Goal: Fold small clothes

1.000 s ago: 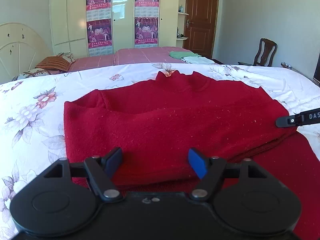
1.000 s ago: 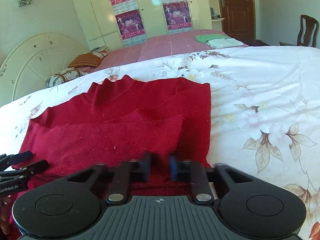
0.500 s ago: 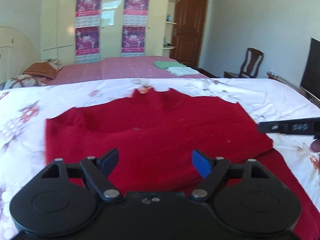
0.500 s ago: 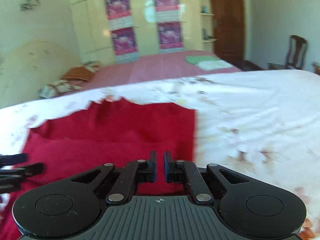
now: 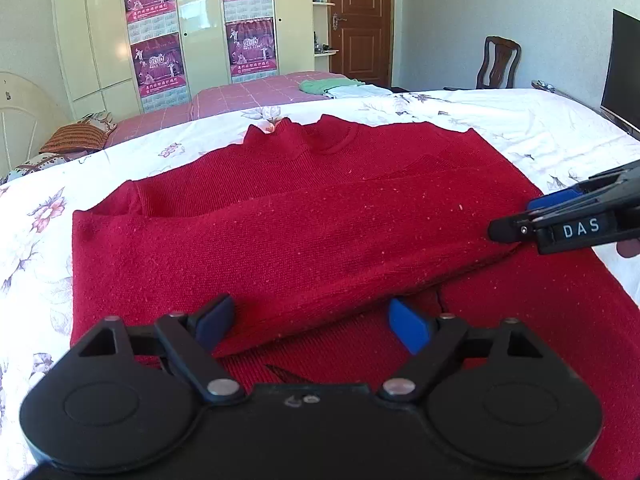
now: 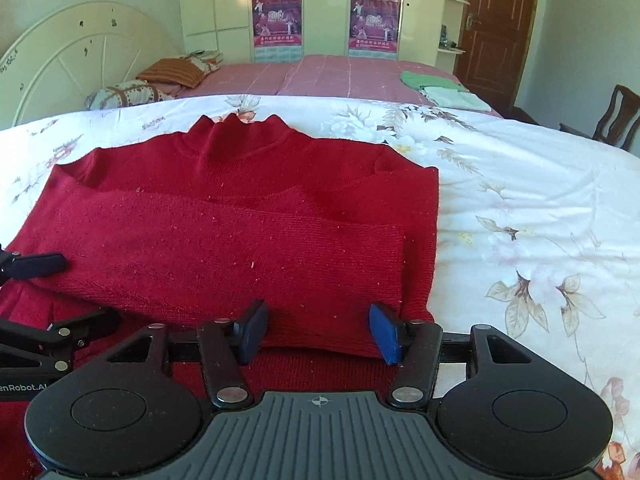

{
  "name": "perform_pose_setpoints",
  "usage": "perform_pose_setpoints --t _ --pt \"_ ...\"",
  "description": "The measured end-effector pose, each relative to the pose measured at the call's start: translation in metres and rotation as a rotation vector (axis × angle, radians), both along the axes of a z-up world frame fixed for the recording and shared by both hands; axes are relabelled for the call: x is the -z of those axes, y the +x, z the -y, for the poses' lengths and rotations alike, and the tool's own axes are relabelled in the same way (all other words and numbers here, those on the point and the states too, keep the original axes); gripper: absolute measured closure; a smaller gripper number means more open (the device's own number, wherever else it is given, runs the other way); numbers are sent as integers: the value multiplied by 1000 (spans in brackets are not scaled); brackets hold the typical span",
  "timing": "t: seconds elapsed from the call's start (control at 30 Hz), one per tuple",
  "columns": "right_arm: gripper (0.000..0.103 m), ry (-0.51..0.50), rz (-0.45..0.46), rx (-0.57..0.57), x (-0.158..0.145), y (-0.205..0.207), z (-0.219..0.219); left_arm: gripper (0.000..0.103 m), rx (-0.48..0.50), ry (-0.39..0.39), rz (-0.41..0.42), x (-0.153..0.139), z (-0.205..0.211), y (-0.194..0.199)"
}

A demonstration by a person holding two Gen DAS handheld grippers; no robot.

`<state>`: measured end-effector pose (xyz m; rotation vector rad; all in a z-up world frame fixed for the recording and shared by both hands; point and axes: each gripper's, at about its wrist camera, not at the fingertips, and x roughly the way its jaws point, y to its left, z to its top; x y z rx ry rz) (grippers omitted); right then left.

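Red sweater (image 5: pixel 304 216) lies on the bed (image 6: pixel 520 184), sleeves folded across its chest. Left tongs (image 5: pixel 312 320) gape wide; right tongs (image 6: pixel 316 328), just opening, hold nothing. Next, prob. grip both hem corners evenly (hem mostly hidden) & fold toward the collar. No containers in view.

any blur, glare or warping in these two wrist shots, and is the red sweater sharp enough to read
Left wrist view: sharp, the red sweater shows its knit and lint; fisheye bends the wardrobe lines, and a glossy door carries window glare. Right wrist view: also sharp, sunlight brightens the floral bedspread towards washing out; the headboard bows, corners darken.
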<state>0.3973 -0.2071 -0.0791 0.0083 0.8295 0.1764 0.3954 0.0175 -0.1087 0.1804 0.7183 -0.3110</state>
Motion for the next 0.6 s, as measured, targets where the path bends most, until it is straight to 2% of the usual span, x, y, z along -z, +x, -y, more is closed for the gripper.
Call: perform_pose_setpoints --t 0.4,0.5,0.53,0.6 --pt "47 -9 -22 -29 3 11 1 17 -14 22 -8 -1 3 -1" --pt "47 9 -34 -27 1 11 4 21 -44 0 -3 -15 -5 -10" --pt "47 35 -36 -19 -5 10 8 20 -55 -19 10 -19 -11 -17" --pt "47 133 29 -4 -21 -6 23 20 -91 -26 -5 -20 -25 -30"
